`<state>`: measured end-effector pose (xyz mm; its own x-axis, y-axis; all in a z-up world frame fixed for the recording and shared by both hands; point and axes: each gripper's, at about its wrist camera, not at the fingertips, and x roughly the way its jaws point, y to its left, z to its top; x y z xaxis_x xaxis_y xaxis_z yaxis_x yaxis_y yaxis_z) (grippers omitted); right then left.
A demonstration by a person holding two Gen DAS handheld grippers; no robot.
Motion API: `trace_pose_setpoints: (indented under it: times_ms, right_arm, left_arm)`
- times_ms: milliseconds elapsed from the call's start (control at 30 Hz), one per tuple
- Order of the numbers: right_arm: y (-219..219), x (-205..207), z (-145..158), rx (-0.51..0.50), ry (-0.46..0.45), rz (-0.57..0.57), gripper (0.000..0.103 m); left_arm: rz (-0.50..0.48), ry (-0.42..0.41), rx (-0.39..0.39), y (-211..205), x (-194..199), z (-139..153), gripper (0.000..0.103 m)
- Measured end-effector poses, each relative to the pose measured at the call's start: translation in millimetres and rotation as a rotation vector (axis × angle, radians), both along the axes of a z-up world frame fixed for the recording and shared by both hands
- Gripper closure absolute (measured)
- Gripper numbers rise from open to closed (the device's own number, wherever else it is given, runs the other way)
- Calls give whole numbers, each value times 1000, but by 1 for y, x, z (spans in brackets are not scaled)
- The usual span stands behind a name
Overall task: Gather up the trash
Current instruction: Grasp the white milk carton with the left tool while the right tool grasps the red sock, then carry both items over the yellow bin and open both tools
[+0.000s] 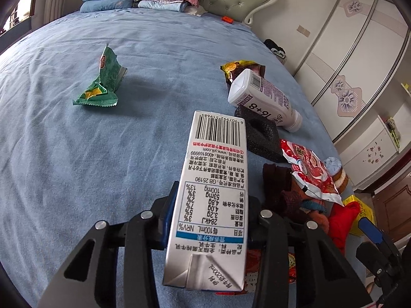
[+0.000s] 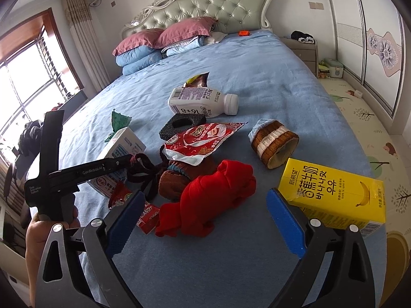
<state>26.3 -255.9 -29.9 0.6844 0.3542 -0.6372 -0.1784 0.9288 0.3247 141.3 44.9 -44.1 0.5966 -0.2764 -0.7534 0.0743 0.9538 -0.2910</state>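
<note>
A white milk carton (image 1: 213,202) fills the lower centre of the left wrist frame, clamped between the two fingers (image 1: 168,218) of the left gripper (image 1: 210,220), its barcode end pointing away over the blue bed (image 1: 77,154). In the right wrist frame the same carton (image 2: 120,151) appears at middle left, held by the left gripper (image 2: 113,165) above the bedspread, with the person's hand (image 2: 38,231) on the handle at lower left.

The right gripper (image 2: 205,223) has its blue-padded fingers (image 2: 285,223) spread wide with nothing between them. The right-hand pad touches or sits just beside a yellow banana milk carton (image 2: 336,195) lying at the lower right of that frame.

Between the fingers, further up the frame, lies a red cloth (image 2: 213,205), touching a heap of brownish knitted items (image 2: 174,179) and a dark strap (image 2: 146,174). A red and white snack wrapper (image 2: 203,141) rests on top of that heap. A small red candy wrapper (image 2: 146,218) lies at the left pad. A black foam block (image 2: 182,124) sits behind the red wrapper, and a white bottle (image 2: 200,101) lies on its side just beyond it, with a brown and gold wrapper (image 2: 197,79) behind. A brown striped sock roll (image 2: 274,143) lies to the right.

A green wrapper (image 1: 102,82) lies alone at the upper left of the left wrist frame, well apart from the rest.
</note>
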Motion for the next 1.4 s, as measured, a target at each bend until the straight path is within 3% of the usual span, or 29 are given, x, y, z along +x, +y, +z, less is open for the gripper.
trace_pose_setpoints:
  times_ms: [300, 433, 567, 700, 967, 1167, 1400]
  right_arm:
    - [-6, 21, -21, 115, 126, -26, 28]
    - [-10, 32, -37, 178, 198, -30, 45]
    - [-12, 28, -37, 213, 169, 10, 65]
    - [-9, 13, -24, 166, 108, 48, 67]
    - [-29, -32, 11, 95, -43, 83, 67]
    - [-80, -66, 24, 56, -83, 61, 67]
    - [-162, -103, 16, -14, -76, -37, 67]
  left_arm:
    - [-32, -76, -26, 6, -24, 31, 63]
    - [-57, -93, -20, 1, -35, 38, 63]
    - [-79, -97, -25, -6, -46, 40, 63]
    - [-117, -92, -6, -22, -59, 43, 63]
    - [-242, -103, -48, -72, -94, 58, 63]
    - [-349, -118, -32, -135, -114, 69, 63]
    - [-503, -85, -21, -237, -128, 59, 63]
